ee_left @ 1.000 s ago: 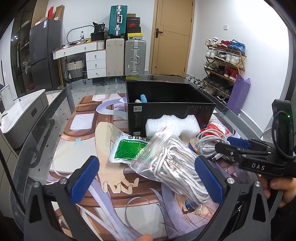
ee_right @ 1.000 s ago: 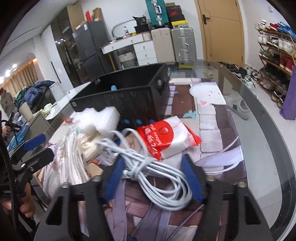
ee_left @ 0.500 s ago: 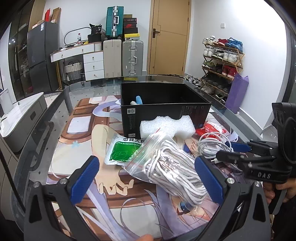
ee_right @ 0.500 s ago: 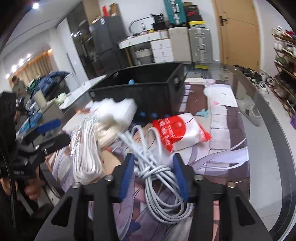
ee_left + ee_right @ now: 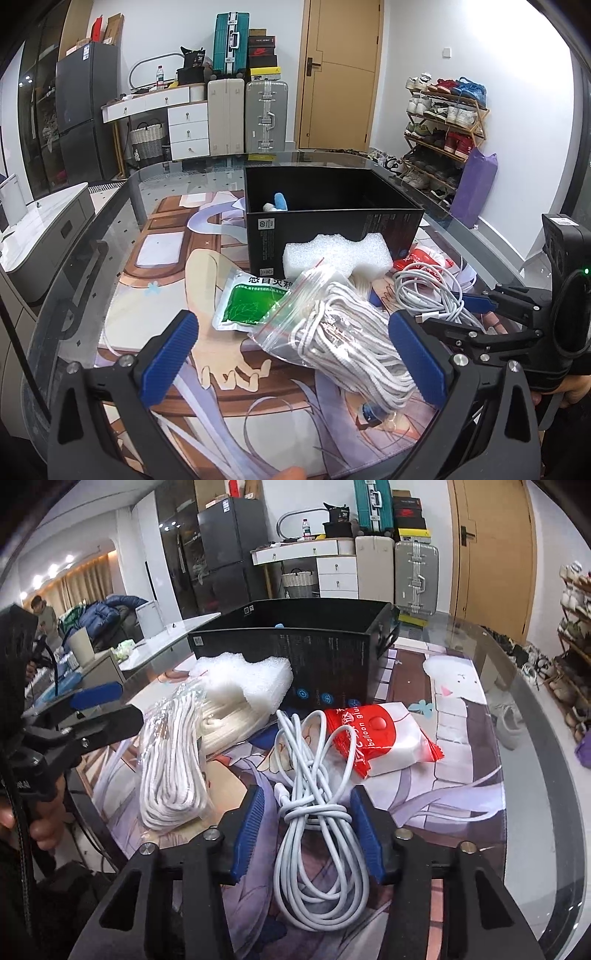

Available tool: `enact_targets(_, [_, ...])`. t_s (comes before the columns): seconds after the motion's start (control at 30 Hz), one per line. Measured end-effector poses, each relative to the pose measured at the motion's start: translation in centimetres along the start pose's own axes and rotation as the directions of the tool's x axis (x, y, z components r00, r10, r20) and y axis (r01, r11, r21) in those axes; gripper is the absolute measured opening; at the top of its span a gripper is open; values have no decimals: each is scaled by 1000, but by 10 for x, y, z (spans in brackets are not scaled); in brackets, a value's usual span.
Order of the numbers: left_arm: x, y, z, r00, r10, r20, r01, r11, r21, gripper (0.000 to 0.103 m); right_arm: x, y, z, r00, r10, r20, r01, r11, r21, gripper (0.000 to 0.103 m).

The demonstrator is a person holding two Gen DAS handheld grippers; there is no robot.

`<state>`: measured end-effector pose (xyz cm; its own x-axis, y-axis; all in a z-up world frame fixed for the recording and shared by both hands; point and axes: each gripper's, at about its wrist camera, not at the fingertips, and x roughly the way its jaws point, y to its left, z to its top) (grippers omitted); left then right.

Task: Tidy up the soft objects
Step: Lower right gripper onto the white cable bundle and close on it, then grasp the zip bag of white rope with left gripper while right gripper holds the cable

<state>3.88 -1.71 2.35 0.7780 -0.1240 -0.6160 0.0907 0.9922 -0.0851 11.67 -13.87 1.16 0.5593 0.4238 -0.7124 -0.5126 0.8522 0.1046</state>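
A bundled white cable [image 5: 317,812] lies on the picture mat, and my right gripper [image 5: 308,834] straddles its knotted middle. Its jaws are closing; the right pad is at the cable and a small gap shows at the left pad. A zip bag of white cord [image 5: 340,332] lies between the wide-open fingers of my left gripper [image 5: 295,354], untouched. Behind them stands the black box [image 5: 332,221] with a blue and white item inside. A white foam block [image 5: 336,254], a green packet [image 5: 247,306] and a red balloon-glue pack [image 5: 384,738] lie in front of the box.
The glass table [image 5: 535,775] curves away at the right, with bare mat there. A hand holds the left gripper [image 5: 92,709] at the left edge of the right wrist view. Suitcases, drawers and a shoe rack stand beyond the table.
The right gripper's jaws have drawn in around the white cable and the gripper has rolled level. The left gripper and the bag between its fingers have stayed put.
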Motion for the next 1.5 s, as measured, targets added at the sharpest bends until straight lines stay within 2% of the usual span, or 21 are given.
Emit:
enact_targets(0.1, [0,-1,-1,1000,-4,-4,4,1000,3,103,0,4,0,1000,-7,2,7,1000,-27,34])
enact_targets(0.23, [-1,-4,-2,1000,-15,-13,15,1000,-2,103,-3,9,1,1000,5,21,-5,999,-42,34])
enact_targets(0.47, [3,-14,-2,996,-68,-50,66,997,-43,103,-20,10,6,994,34,106,-32,999,-22,34])
enact_targets(0.73, [19,-28,-5,994,-49,-93,44,998,-55,103,-34,2,10,985,23,171,-26,1000,11,34])
enact_targets(0.9, [32,-33,-7,992,-6,-127,-4,997,-76,103,-37,-1,10,983,10,183,-15,1000,21,34])
enact_targets(1.07, [30,-32,-10,990,30,-138,-36,998,-45,103,-38,-2,10,983,11,185,-16,1000,23,34])
enact_targets(1.37, [30,-17,-23,983,1,-186,-17,996,-89,103,-38,-2,9,982,13,190,-17,1000,20,34])
enact_targets(1.47, [29,-17,-24,983,-5,-185,-10,997,-82,93,-37,-1,9,981,13,192,-17,1000,20,34])
enact_targets(1.5, [28,-18,-25,983,-3,-186,-10,997,-73,86,-37,-1,9,982,13,191,-16,1000,19,34])
